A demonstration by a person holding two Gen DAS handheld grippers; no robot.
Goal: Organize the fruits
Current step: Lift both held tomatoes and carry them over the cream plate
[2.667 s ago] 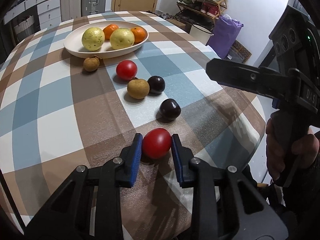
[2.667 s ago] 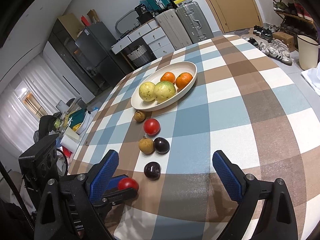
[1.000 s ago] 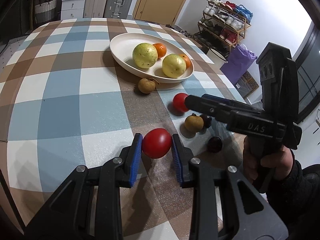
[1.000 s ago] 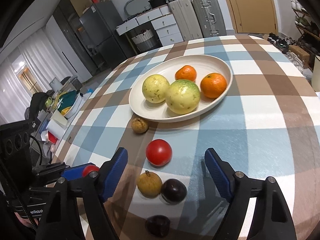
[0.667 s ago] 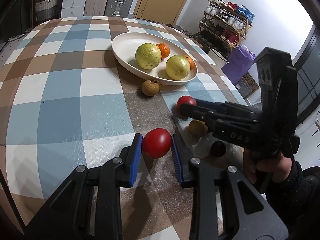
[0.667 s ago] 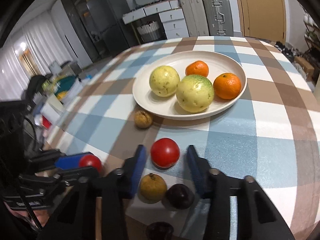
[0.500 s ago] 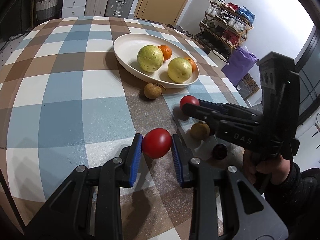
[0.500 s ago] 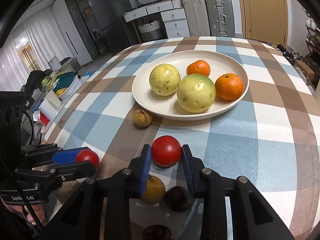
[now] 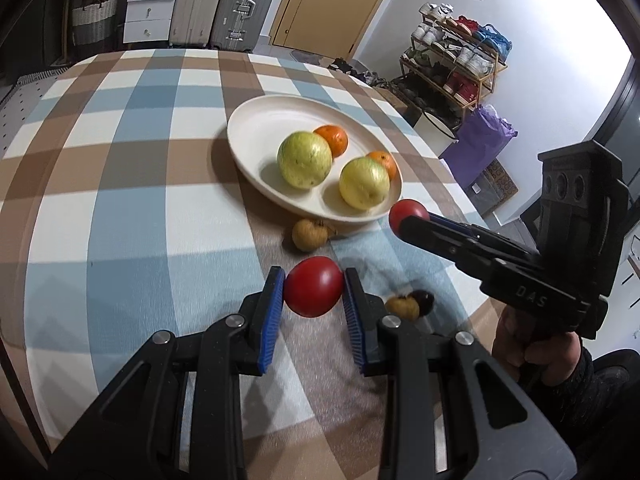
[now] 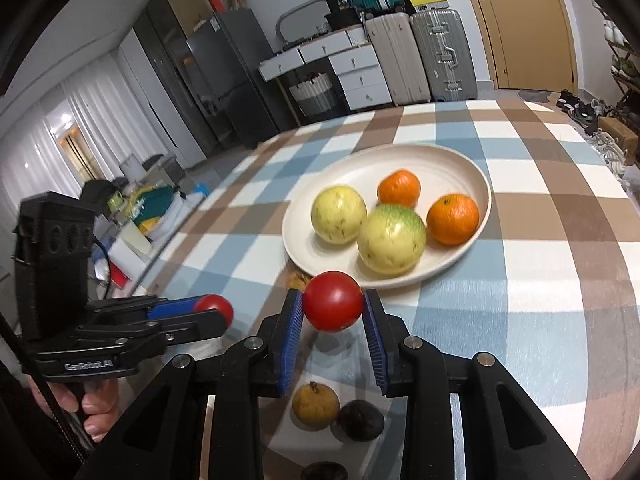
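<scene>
Presently, one tomato point(image 9: 314, 291) is clamped in the left gripper point(image 9: 314, 300), another tomato point(image 10: 333, 306) in the right gripper point(image 10: 332, 316); both are held above the table point(image 9: 120, 216) near the plate point(image 10: 452, 168).

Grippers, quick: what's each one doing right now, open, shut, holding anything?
Left gripper: shut on a red tomato, lifted off the table.
Right gripper: shut on a second red tomato, near the plate.

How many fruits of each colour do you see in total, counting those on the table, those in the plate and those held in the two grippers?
Red fruits: 2
Orange fruits: 2
Yellow-green fruits: 2
Brown fruits: 2
Dark fruits: 2
Total: 10
</scene>
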